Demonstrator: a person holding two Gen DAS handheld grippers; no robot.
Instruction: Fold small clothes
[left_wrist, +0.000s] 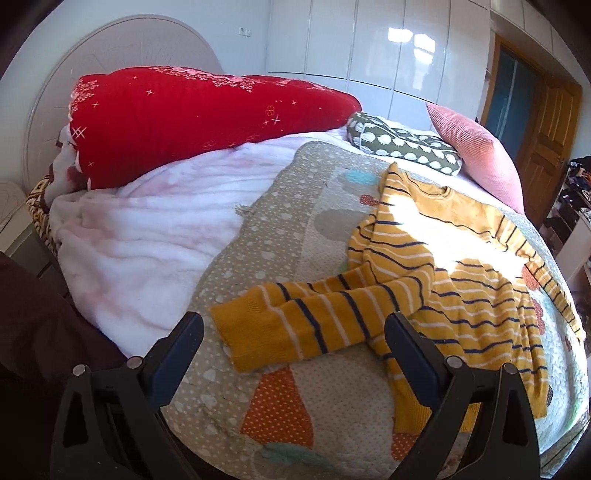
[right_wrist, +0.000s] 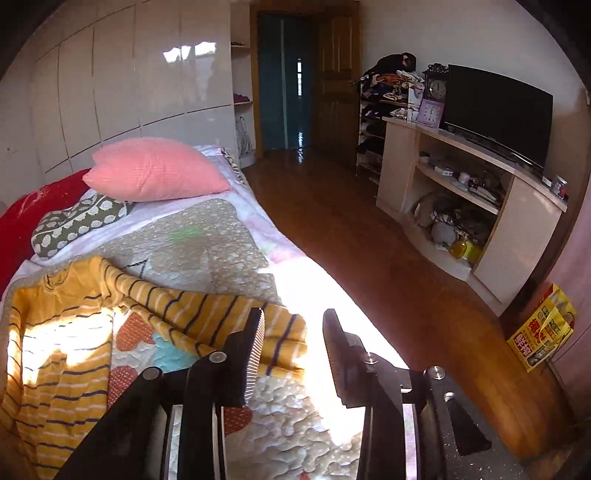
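Observation:
A small yellow sweater (left_wrist: 443, 266) with navy and white stripes lies spread on the patterned quilt (left_wrist: 280, 221). One sleeve (left_wrist: 295, 325) stretches left, its cuff between my left gripper's fingers. My left gripper (left_wrist: 295, 332) is open and empty just above that sleeve. In the right wrist view the sweater (right_wrist: 59, 369) lies at the left, its other sleeve (right_wrist: 207, 314) reaching toward my right gripper (right_wrist: 293, 325), which is open and empty above the sleeve's cuff near the bed's edge.
A red duvet (left_wrist: 192, 122) and a white blanket (left_wrist: 147, 240) are piled at the bed's left. A green dotted cushion (left_wrist: 402, 147) and a pink pillow (right_wrist: 155, 171) lie at the far side. A TV cabinet (right_wrist: 480, 206) and wooden floor (right_wrist: 369, 251) are to the right.

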